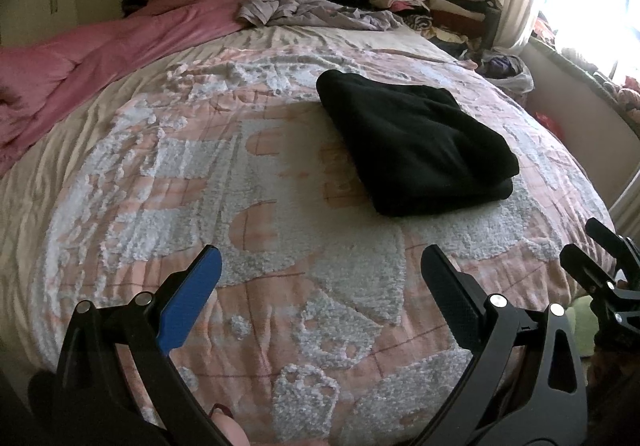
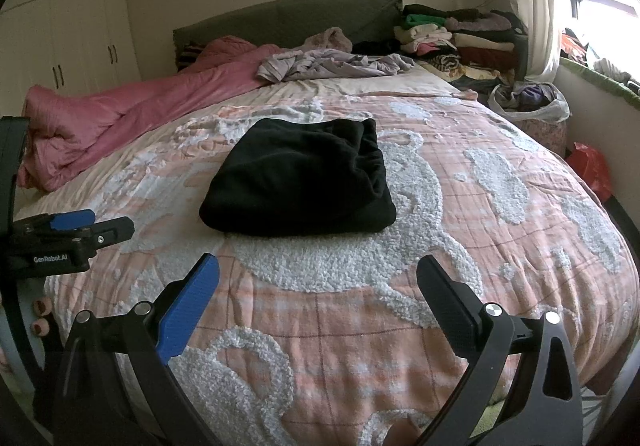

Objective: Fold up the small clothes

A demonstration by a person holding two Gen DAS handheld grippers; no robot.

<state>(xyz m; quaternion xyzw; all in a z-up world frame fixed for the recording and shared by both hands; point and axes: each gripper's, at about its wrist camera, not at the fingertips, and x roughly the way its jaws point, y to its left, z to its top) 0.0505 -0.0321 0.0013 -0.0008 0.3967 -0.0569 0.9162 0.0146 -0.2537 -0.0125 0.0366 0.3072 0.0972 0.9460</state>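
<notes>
Left tongs (image 1: 320, 266) spread wide, empty, above bedspread (image 1: 280, 206). Right tongs (image 2: 318, 274) likewise released. Folded black garment (image 2: 300, 178) lies ahead of both, untouched, bare bedspread between. Pink duvet (image 2: 120, 114) far left; clothes stack (image 2: 452, 34) beyond right.

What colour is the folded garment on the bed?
Black; the garment shows best in the right wrist view.
</notes>
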